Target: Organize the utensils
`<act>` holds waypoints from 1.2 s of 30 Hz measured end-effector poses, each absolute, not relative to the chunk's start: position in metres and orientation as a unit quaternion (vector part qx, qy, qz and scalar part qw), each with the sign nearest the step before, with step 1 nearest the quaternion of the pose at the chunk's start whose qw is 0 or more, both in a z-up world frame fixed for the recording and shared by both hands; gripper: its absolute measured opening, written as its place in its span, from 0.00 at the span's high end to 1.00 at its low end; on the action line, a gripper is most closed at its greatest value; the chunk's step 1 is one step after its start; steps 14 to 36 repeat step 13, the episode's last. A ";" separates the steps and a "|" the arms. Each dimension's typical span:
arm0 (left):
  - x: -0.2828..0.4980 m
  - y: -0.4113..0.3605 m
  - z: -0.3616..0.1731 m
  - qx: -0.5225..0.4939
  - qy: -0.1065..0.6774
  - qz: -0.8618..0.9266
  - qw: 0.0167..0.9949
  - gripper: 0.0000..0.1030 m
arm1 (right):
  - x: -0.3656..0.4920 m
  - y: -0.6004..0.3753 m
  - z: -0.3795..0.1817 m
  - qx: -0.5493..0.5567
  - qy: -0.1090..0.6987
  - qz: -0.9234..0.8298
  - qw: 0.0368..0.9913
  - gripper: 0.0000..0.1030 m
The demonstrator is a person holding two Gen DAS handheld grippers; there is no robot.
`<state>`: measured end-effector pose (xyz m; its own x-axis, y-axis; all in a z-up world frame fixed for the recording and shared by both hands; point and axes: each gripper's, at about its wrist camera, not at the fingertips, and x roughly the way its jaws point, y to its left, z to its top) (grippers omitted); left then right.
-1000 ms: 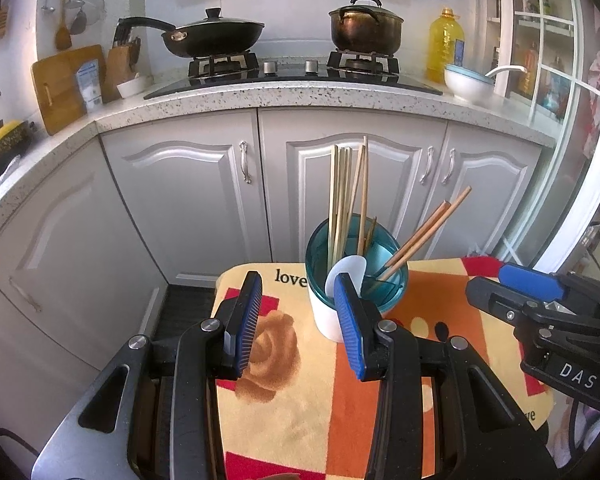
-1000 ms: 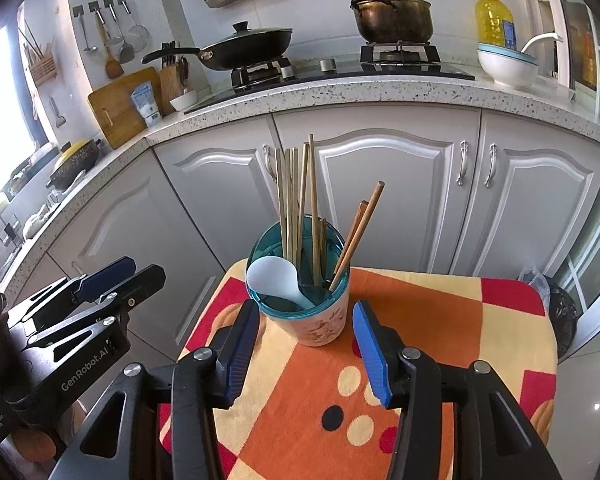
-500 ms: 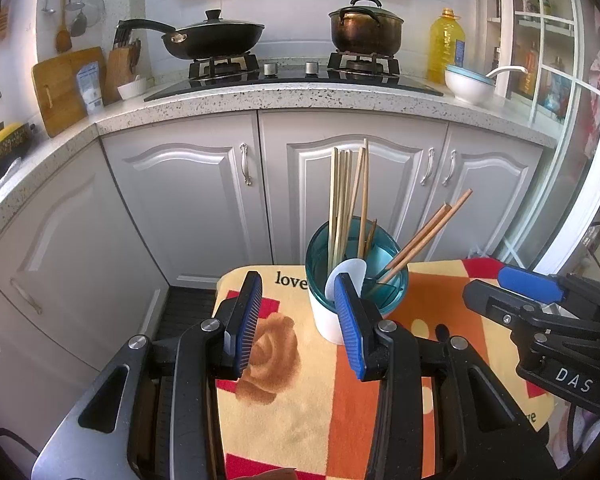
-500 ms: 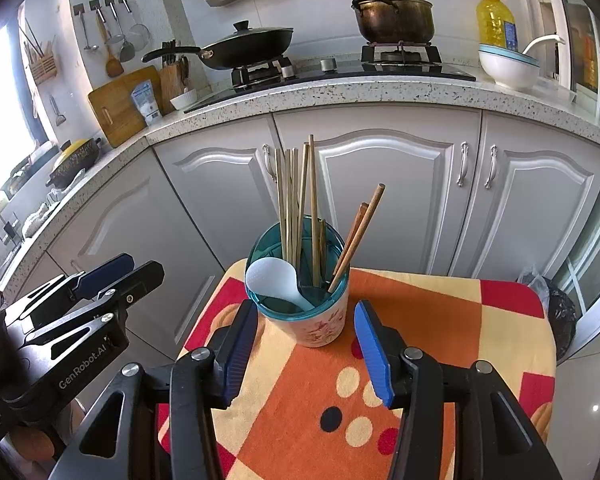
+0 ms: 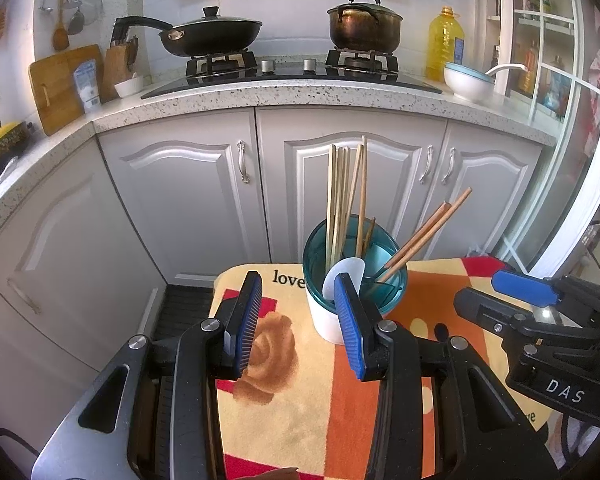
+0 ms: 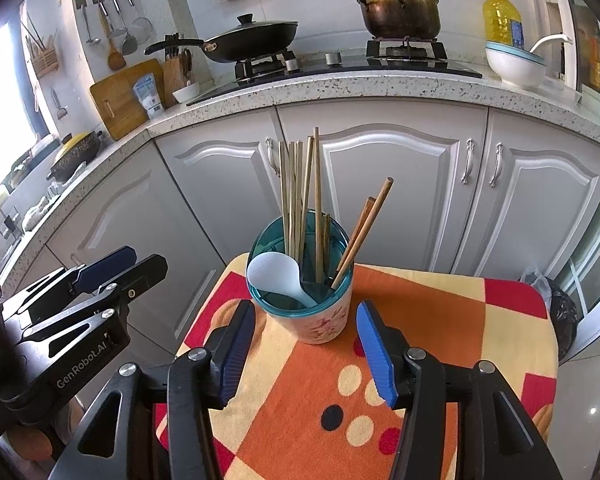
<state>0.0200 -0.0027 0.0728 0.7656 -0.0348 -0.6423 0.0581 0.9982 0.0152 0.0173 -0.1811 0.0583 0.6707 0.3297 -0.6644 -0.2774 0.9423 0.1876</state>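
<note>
Left wrist view: the left gripper [image 5: 298, 320] hangs with its jaws apart and empty. The utensil cup [image 5: 354, 280] stands at its one o'clock on the patterned cloth [image 5: 300, 400], close beside the right finger. A sideways nudge could tip the top-heavy cup.

Right wrist view: the right gripper [image 6: 306, 346] has its jaws opening, with nothing pressed between them; the cup sits at twelve o'clock. The leaning brown chopsticks [image 6: 362, 232] and white spoon [image 6: 274, 274] could snag on an approach.
</note>
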 end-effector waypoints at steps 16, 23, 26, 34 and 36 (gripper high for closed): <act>0.032 -0.004 0.057 0.005 0.354 -0.041 0.934 0.65 | 0.025 -0.187 0.043 0.043 0.384 0.166 0.907 0.50; 0.032 -0.004 0.057 0.005 0.354 -0.041 0.934 0.65 | 0.025 -0.187 0.043 0.043 0.384 0.166 0.907 0.50; 0.032 -0.004 0.057 0.005 0.354 -0.041 0.934 0.65 | 0.025 -0.187 0.043 0.043 0.384 0.166 0.907 0.50; 0.032 -0.004 0.057 0.005 0.354 -0.041 0.934 0.65 | 0.025 -0.187 0.043 0.043 0.384 0.166 0.907 0.50; 0.032 -0.004 0.057 0.005 0.354 -0.041 0.934 0.65 | 0.025 -0.187 0.043 0.043 0.384 0.166 0.907 0.50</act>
